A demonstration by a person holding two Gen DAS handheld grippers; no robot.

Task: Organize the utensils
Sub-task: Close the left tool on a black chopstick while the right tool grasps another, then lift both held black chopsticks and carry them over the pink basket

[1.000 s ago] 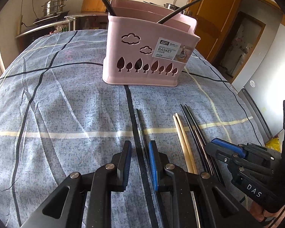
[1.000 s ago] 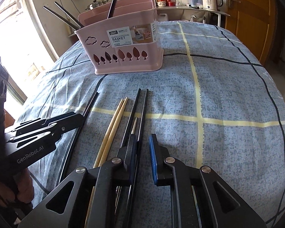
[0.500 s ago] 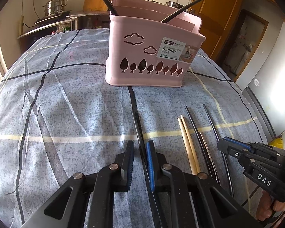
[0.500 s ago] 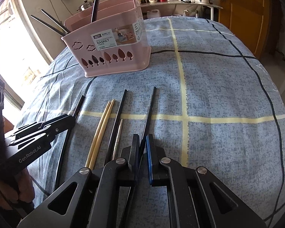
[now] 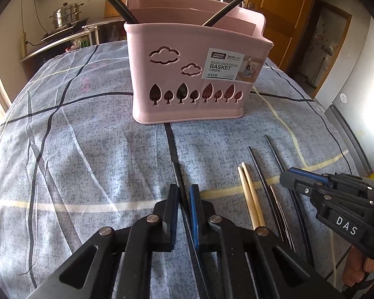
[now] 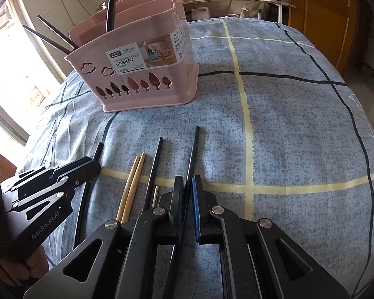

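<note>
From the left wrist, the left claw is pinched narrow on a black chopstick lying on the checked cloth, the pink basket standing just beyond.

From the right wrist, the right claw grips another black stick — wooden chopsticks lie just left of it.

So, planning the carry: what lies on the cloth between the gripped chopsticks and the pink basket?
Only bare cloth before the pink basket, in both wrist views.
</note>
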